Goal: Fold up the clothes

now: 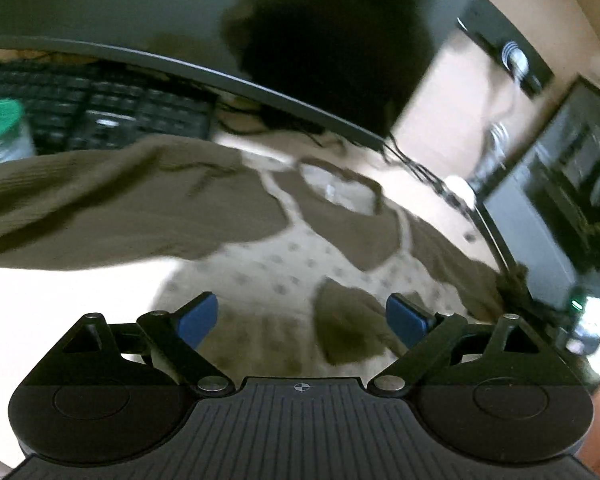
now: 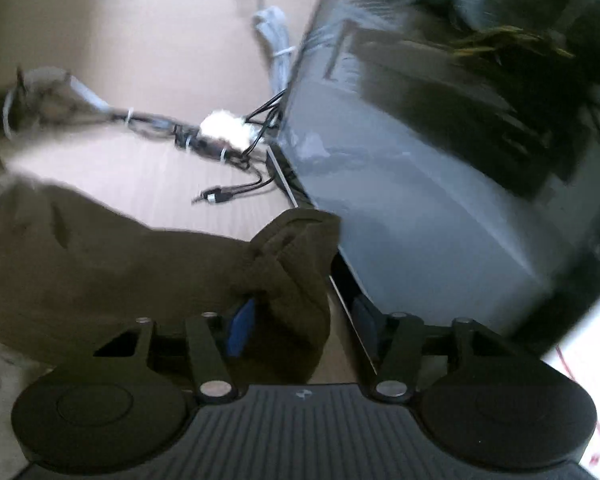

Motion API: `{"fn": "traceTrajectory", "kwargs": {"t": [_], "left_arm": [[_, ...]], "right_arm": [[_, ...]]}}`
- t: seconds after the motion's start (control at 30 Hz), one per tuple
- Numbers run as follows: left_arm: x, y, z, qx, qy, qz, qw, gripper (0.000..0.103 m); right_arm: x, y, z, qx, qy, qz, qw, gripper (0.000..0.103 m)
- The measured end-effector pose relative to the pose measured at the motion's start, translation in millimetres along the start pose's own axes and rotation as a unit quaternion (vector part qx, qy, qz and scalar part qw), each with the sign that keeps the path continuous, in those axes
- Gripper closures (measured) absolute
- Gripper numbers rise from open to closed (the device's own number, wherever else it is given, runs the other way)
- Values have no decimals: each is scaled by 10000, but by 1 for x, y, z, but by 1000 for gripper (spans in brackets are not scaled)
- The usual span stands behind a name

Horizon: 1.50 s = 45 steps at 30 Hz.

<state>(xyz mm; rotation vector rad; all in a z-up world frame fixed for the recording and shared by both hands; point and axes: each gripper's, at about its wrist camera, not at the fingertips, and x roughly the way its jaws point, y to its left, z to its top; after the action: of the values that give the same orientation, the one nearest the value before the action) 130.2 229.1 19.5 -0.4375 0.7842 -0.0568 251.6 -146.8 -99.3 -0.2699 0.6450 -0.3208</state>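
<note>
**Sleeve cuff between my right fingers, left hand free over the sweater**

My right gripper (image 2: 304,320) has the bunched cuff (image 2: 296,248) of the olive sleeve between its fingers, but the blue pads stand apart with slack around the fabric, so I cannot tell whether I am truly pinching it. My left gripper (image 1: 302,320) is spread wide with nothing in it, hovering above the sweater (image 1: 332,248).

The sweater lies flat on the pale desk (image 1: 52,304), neckline (image 1: 340,190) pointing away from me. It is a knit: olive sleeves and yoke, a cream front dotted with small grey marks. One sleeve (image 1: 112,200) runs out to the left of the neckline, ribbed and thick. I judge it soft, light and floppy; it will sag and stretch wherever I lift it, so the firmer ribbed cuffs, hem and shoulder seams are the places to take hold.

Beyond the neckline stand a dark monitor (image 1: 180,12) and a keyboard (image 1: 100,112); right of it, a cable bundle (image 2: 220,136) and a second screen (image 2: 440,200). Snagging knit on those cables seems possible.
</note>
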Motion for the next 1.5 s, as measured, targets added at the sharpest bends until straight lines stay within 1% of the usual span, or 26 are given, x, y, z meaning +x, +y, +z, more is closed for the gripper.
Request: {"fn": "traceTrajectory", "kwargs": {"t": [0.03, 0.07, 0.13, 0.2, 0.27, 0.37, 0.5, 0.57, 0.63, 0.67, 0.7, 0.77, 0.83, 0.87, 0.9, 1.0, 1.1, 1.17, 1.23, 1.27, 1.33, 1.37, 1.4, 1.43, 1.47, 1.5], "left_arm": [[0, -3, -1, 22, 31, 0, 10000, 8], [-1, -5, -2, 26, 48, 11, 10000, 8], [-5, -1, -4, -40, 29, 59, 10000, 8], [-10, 5, -5, -160, 0, 135, 9998, 8], [-14, 14, -8, -333, -19, 235, 9992, 8], [-21, 27, -13, -575, -28, 398, 9975, 8], [-33, 38, -19, -719, -51, 446, 9964, 8], [-37, 42, -22, -763, -48, 473, 9960, 8], [-39, 45, -25, -792, -9, 481, 9957, 7], [-39, 46, -25, -808, 14, 475, 9956, 7], [-38, 47, -25, -821, 39, 462, 9956, 7], [-34, 49, -24, -823, 86, 398, 9958, 7], [-26, 49, -20, -808, 134, 322, 9961, 7], [-20, 48, -17, -796, 151, 283, 9963, 7], [-14, 46, -13, -779, 159, 236, 9966, 7], [11, 37, 7, -655, 101, 30, 9978, 7], [44, 24, 33, -574, -10, -157, 9982, 7], [71, 14, 49, -468, -62, -108, 9988, 7], [101, 5, 60, -244, -53, 158, 9996, 8], [115, 2, 63, -152, 32, 257, 9995, 20], [133, -6, 67, 29, 257, 299, 9992, 62], [130, -12, 69, 130, 181, 329, 9992, 70], [121, -19, 72, 269, -54, 281, 9992, 72], [109, -25, 76, 447, -323, 211, 9983, 73], [98, -31, 78, 665, -585, 254, 9957, 73], [91, -35, 79, 906, -774, 457, 9918, 73]], "right_arm": [[6, 2, 2, -65, 13, 61, 10000, 71], [10, 4, 4, -96, 40, 148, 9998, 91], [6, 4, 19, 46, -29, 475, 9989, 93], [-18, 13, 42, 48, -460, 901, 9949, 93], [-45, 26, 65, -6, -933, 1347, 9865, 93], [-85, 62, 94, -252, -1518, 2179, 9638, 93], [-113, 125, 110, -665, -1771, 3123, 9310, 93], [-121, 157, 109, -924, -1790, 3438, 9172, 93], [-122, 185, 104, -1187, -1566, 3833, 9025, 88], [-121, 193, 102, -1272, -1422, 4000, 8964, 79], [-120, 201, 99, -1350, -1299, 4139, 8908, 66], [-125, 203, 93, -1394, -1275, 4238, 8858, 55], [-132, 189, 89, -1295, -1344, 4325, 8821, 47], [-134, 180, 88, -1226, -1364, 4352, 8814, 43], [-133, 170, 86, -1136, -1362, 4313, 8846, 43], [-125, 141, 78, -853, -1191, 4009, 9043, 42], [-116, 107, 57, -540, -817, 3738, 9223, 41], [-111, 90, 40, -453, -607, 3539, 9322, 40], [-105, 73, 25, -359, -405, 3355, 9405, 39], [-104, 66, 19, -299, -325, 3307, 9427, 39], [-102, 54, 8, -187, -210, 3189, 9474, 38], [-102, 49, 4, -143, -189, 3129, 9495, 37], [-102, 44, 2, -100, -179, 3068, 9516, 37], [-101, 39, 0, -54, -169, 3013, 9534, 36], [-101, 36, -1, -4, -154, 2975, 9546, 35], [-100, 33, -2, 46, -123, 2950, 9554, 35]]}}
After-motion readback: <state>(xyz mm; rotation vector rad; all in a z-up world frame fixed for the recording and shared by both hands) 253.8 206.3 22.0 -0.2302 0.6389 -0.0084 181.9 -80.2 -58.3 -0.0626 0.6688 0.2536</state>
